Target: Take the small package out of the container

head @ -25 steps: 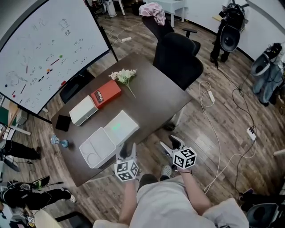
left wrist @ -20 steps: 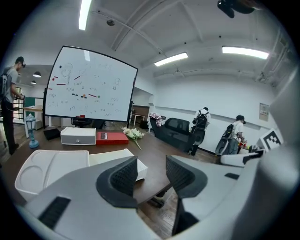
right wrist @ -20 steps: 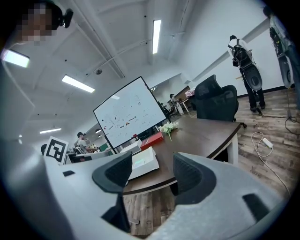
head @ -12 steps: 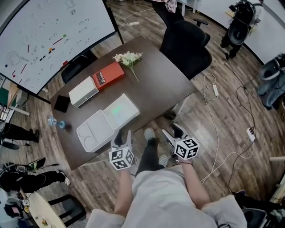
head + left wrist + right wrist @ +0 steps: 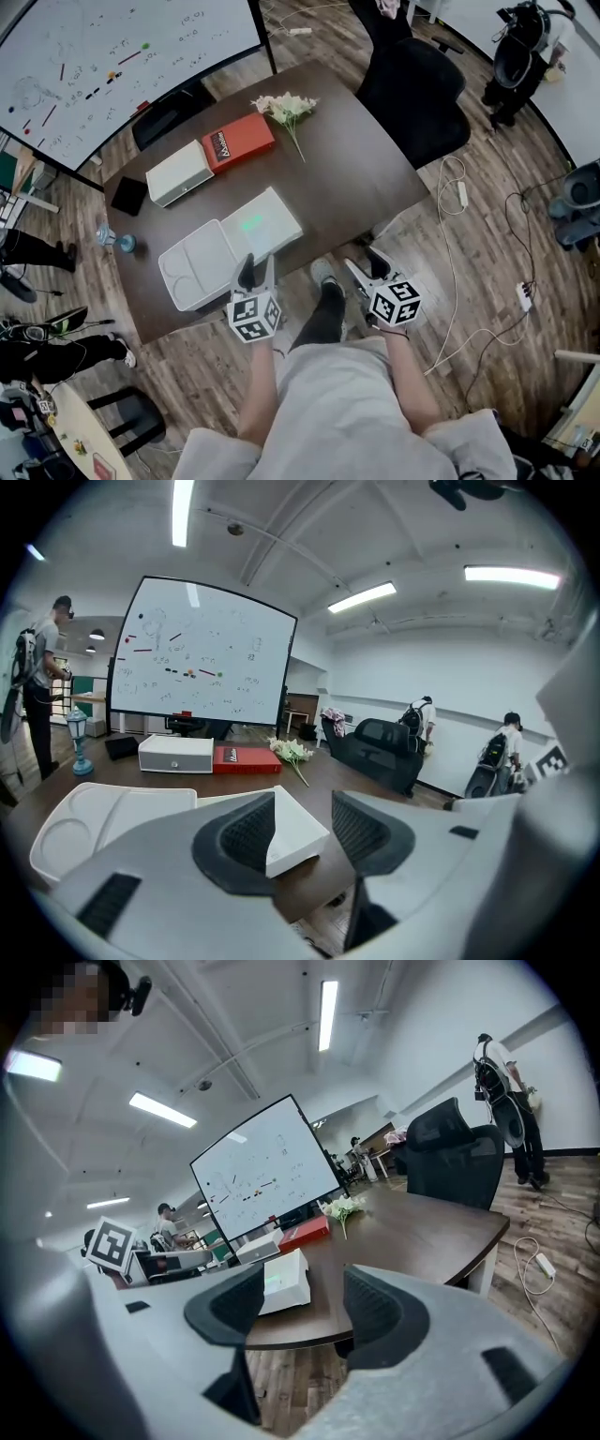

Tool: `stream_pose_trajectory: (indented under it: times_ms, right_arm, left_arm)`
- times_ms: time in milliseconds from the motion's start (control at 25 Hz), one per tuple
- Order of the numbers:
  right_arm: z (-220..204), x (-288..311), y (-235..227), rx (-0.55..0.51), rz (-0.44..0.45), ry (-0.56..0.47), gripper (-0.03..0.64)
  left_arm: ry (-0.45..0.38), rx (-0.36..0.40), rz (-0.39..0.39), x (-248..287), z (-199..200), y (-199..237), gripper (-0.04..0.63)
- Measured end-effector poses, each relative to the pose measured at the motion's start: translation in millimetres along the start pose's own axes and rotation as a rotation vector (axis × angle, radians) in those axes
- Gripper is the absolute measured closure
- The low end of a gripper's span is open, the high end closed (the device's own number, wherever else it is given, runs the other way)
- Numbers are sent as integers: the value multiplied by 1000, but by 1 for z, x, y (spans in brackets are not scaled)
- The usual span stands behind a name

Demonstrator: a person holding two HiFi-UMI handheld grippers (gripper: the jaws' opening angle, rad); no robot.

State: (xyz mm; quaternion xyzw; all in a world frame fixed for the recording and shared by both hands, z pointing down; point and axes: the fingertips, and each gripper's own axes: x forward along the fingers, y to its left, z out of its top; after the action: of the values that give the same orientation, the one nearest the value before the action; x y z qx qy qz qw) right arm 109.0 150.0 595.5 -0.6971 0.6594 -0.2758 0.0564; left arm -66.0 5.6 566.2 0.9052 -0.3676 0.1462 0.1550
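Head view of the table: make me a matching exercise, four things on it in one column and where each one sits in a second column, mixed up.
Things:
1. red box
2. flowers
3. black pad
4. white container

Places:
A. at the table's near edge
B. at the left corner, by the whiteboard
C. right beside the pale box
D. at the far corner, toward the black chair

Pairs: 1-C, 2-D, 3-B, 4-A
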Motion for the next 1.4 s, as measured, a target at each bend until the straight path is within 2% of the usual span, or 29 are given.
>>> stream_pose_trajectory:
  times_ms: [280, 560, 840, 1240, 1400]
  right_arm:
    - [15, 60, -22, -9, 29, 64, 354]
    - [43, 123, -26, -50, 89, 130, 354]
    - [68, 173, -39, -86, 123, 181, 354]
    - [63, 247, -8, -193, 292, 326, 354]
    - [53, 274, 8, -217, 354, 385, 354]
  left_arm:
    - [39, -3, 54, 46, 5, 21, 413]
    - [45, -49, 124, 93, 31, 54, 413]
    - [104, -63, 201, 134, 34, 78, 413]
    - [178, -164, 323, 147, 3, 105, 413]
    - [214, -205, 349, 159, -10, 117, 413]
